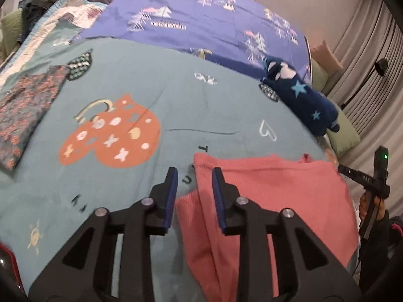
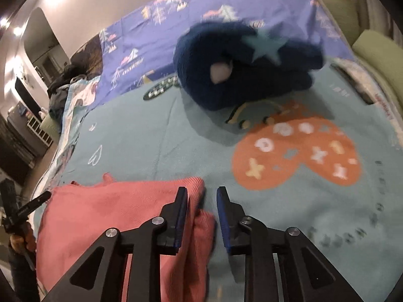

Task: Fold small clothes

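Half of pink garment (image 1: 264,196) cut off btm.

Your right gripper (image 2: 202,196) hangs with jaws parted over the right edge of the pink garment (image 2: 121,209) on the teal blanket (image 2: 151,130), a navy starred garment (image 2: 239,75) lying beyond.

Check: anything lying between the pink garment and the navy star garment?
Nothing: only bare teal blanket between pink garment and navy star garment, per right wrist view.
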Motion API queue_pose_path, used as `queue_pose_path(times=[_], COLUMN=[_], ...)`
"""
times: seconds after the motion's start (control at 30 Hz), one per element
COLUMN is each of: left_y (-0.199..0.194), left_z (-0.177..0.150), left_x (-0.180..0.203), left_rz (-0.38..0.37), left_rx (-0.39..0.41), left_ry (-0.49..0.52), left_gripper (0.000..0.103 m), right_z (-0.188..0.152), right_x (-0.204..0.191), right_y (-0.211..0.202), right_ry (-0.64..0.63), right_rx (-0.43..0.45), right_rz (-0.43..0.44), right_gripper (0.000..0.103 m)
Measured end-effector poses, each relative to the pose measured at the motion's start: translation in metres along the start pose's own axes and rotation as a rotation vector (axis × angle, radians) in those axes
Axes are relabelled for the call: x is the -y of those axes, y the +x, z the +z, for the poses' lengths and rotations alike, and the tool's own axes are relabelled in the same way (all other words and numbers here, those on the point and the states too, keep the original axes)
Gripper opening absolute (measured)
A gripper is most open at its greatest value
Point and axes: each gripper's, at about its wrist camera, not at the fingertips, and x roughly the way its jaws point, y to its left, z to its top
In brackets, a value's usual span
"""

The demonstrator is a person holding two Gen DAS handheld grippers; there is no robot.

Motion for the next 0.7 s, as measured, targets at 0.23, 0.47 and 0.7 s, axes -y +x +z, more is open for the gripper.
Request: queue_pose_path(times=[0.23,0.47,0.7], left_y=[-0.025,-0.062,-0.121], left_z=[-0.05,-0.073,-0.115], left_x=[0.03,0.003,0.008], left_rz=[0.083,-0.018,-0.217], left_rx=[-0.02,-0.012,-0.042], left_ry=[0.155,-0.033,0.008], left_gripper=[0.05,0.051,0.055], right_z=[-0.068,-0.106,-0.151], right_x=[-0.029,0.0,0.014], right_y=[-0.041,-0.065,-0.108], right_ry=[-0.042,0.131,0.123], right_rx=[-0.073,-0.063,-0.055], right_rz=[0.219,0.18,0.23], right_gripper=[0.025,0.025,0.042])
